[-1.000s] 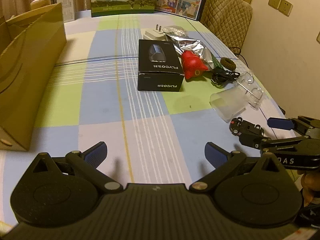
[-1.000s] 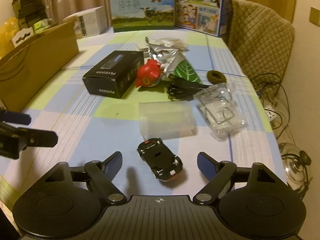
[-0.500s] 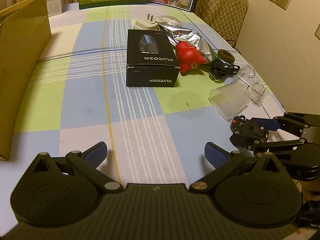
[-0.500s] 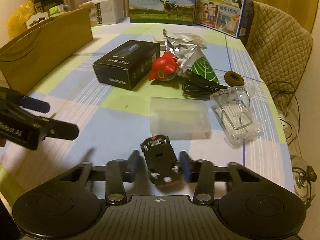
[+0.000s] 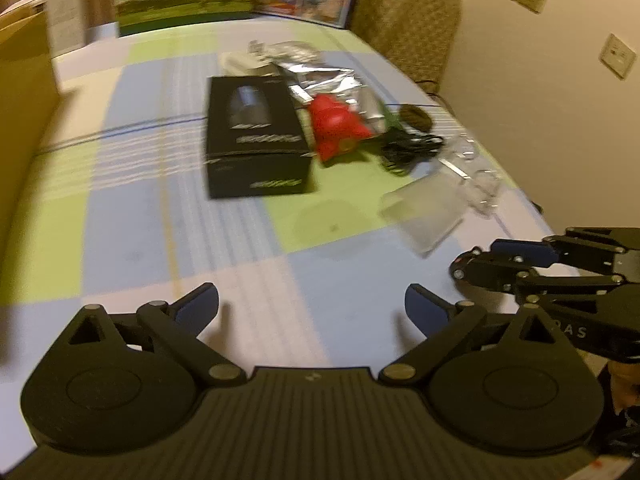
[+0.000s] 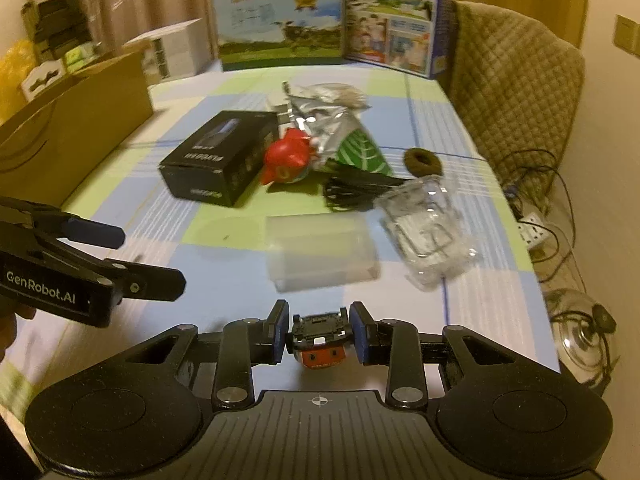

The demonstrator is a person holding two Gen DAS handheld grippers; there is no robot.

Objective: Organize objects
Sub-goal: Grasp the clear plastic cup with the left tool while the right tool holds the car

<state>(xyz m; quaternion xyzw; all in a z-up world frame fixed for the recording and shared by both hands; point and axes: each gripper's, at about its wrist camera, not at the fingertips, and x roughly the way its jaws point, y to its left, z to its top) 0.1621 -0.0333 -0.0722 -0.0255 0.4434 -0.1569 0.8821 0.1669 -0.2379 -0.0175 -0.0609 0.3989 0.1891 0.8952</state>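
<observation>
My right gripper (image 6: 319,332) is shut on a small black toy car (image 6: 320,338) and holds it off the checked tablecloth; the car also shows in the left wrist view (image 5: 486,270). My left gripper (image 5: 312,306) is open and empty above the near part of the table. A frosted plastic box (image 6: 320,252) lies just beyond the car. A black carton (image 6: 222,162), a red toy (image 6: 288,158), a foil pouch (image 6: 332,128), a black cable (image 6: 356,190), a brown hair tie (image 6: 422,160) and a clear blister shell (image 6: 428,228) lie further back.
A brown paper bag (image 6: 76,136) stands at the left edge. Milk cartons (image 6: 280,36) and a white box (image 6: 180,50) line the far end. A quilted chair (image 6: 516,92) is at the right, with cords and a pot lid (image 6: 580,340) on the floor.
My right gripper closed on the toy car and lifted it, turning it end-on. My left gripper shifted forward and rightward and stayed open.
</observation>
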